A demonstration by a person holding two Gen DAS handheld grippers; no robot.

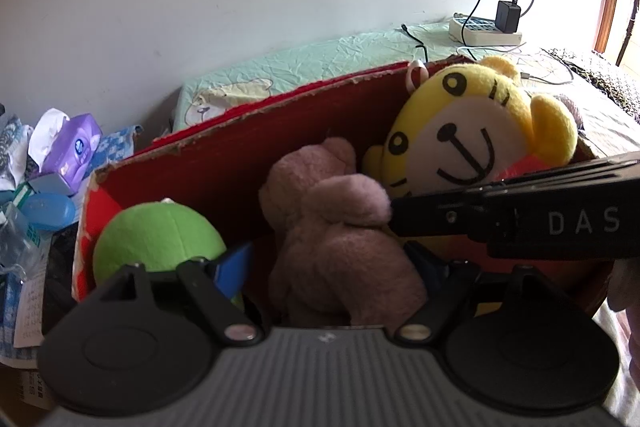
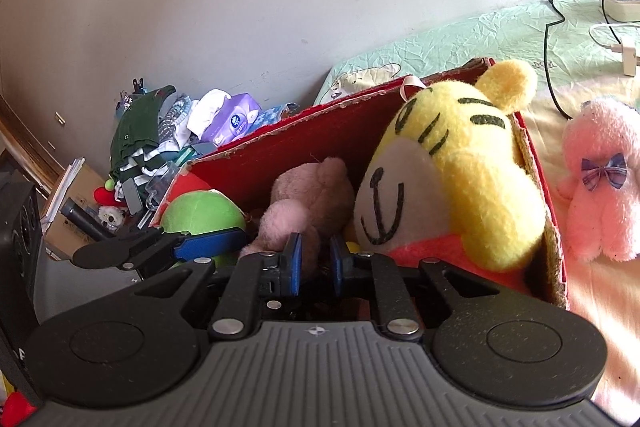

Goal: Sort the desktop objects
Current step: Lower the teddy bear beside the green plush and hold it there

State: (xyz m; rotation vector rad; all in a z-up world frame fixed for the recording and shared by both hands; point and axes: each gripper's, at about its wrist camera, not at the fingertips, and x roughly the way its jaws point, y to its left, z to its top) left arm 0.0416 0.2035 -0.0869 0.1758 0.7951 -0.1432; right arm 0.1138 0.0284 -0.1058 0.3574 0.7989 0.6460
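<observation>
A red cardboard box (image 1: 224, 147) holds a green plush (image 1: 160, 235), a mauve teddy (image 1: 336, 227) and a yellow tiger plush (image 1: 472, 131). My left gripper (image 1: 328, 267) reaches into the box with the teddy's body between its blue pads; the left pad stands a little off it, so it looks open. My right gripper (image 2: 315, 259) comes in from the right, and its tip (image 1: 394, 215) meets the teddy's paw. Its blue pads are nearly together and pinch that paw. In the right wrist view, one left finger (image 2: 208, 243) lies against the green plush (image 2: 200, 211).
A pink plush with a bow (image 2: 600, 179) lies on the bed right of the box. A power strip (image 1: 484, 29) with a charger and cables sits at the back. Left of the box are a tissue pack (image 1: 76, 147), clothes (image 2: 136, 131) and papers.
</observation>
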